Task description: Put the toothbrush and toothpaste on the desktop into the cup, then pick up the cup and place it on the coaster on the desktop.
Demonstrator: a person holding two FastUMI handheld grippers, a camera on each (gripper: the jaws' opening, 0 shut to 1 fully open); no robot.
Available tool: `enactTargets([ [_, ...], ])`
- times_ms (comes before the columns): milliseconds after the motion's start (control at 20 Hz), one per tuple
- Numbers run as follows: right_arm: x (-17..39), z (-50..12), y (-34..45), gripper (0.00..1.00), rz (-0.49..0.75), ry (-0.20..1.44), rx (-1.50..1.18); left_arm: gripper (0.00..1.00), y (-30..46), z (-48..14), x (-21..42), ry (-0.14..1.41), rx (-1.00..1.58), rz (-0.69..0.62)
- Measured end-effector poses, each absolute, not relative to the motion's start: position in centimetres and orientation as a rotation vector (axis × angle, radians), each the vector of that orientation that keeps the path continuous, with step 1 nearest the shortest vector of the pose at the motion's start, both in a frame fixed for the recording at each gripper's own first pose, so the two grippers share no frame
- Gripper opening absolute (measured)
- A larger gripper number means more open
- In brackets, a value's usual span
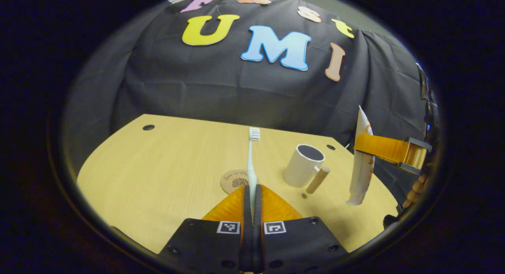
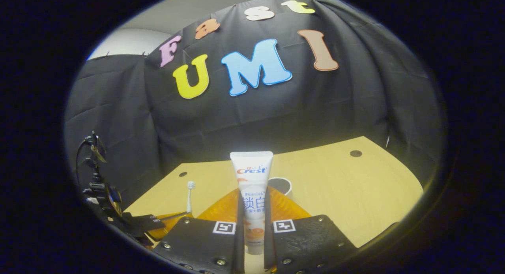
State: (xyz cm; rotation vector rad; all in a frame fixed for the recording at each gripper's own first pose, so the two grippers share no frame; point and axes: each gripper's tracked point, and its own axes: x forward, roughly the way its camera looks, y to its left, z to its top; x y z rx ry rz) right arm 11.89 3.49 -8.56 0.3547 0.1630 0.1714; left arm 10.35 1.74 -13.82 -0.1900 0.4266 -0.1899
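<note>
On the pale wooden desktop, in the left gripper view, we see the white cylindrical cup with a light wooden peg handle standing upright at about 2 o'clock from our left gripper. The round wooden coaster lies flat at 11 o'clock from the fingertips, just beside them and well to the left of the cup, not touching it. The left gripper's fingers are closed narrow on the handle of the white slim toothbrush, which stands upright out of the jaws with its bristle head at 12 o'clock, above the desktop.

At 3 o'clock in the same view we see the right gripper clamped across the white plastic toothpaste tube. The tube hangs nearly vertical, cap end down at 6 o'clock and flat crimped end up, clear of the desktop and to the right of the cup.

In the right gripper view, the toothpaste tube rises between both fingers, which press on its sides, flat end at 12 o'clock. The cup's dark rim shows just behind the tube at 1 o'clock. The toothbrush stands upright at 9 o'clock, held by the left gripper.
</note>
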Motion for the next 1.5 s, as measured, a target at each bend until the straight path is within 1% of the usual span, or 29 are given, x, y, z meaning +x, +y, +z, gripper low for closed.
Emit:
enactTargets([
  [50,12.3,-8.0,3.5,0.23,0.170,0.146,0.357,0.08,1.7,-13.3,10.7,0.407,-0.183,-0.191],
  [100,13.0,-7.4,3.5,0.20,0.166,0.129,0.355,0.08,1.6,-12.7,11.3,0.389,-0.177,-0.193],
  [450,17.0,-4.8,2.7,0.20,0.106,0.011,0.381,0.07,0.9,-9.2,14.5,0.242,-0.172,-0.197],
  [800,21.5,-3.5,0.4,0.20,0.010,-0.101,0.364,0.07,-0.7,-7.0,17.1,0.169,-0.141,-0.247],
  [850,22.1,-3.7,0.1,0.20,-0.002,-0.106,0.353,0.08,-0.9,-6.8,17.3,0.160,-0.138,-0.251],
  [900,22.7,-4.0,-0.1,0.20,-0.009,-0.106,0.342,0.07,-1.0,-6.7,17.4,0.157,-0.139,-0.260],
  [1050,24.4,-5.1,-0.1,0.20,-0.020,-0.099,0.311,0.07,-1.4,-6.8,18.1,0.160,-0.139,-0.273],
  [1300,25.8,-8.4,0.6,0.20,-0.016,-0.015,0.287,0.07,-1.2,-7.7,18.8,0.180,-0.124,-0.280],
  [1350,25.9,-9.0,0.6,0.22,-0.012,0.012,0.284,0.07,-1.2,-7.8,18.9,0.184,-0.122,-0.282],
  [1500,25.6,-10.8,0.9,0.23,-0.004,0.086,0.270,0.06,-1.4,-7.7,18.9,0.186,-0.118,-0.289],
])
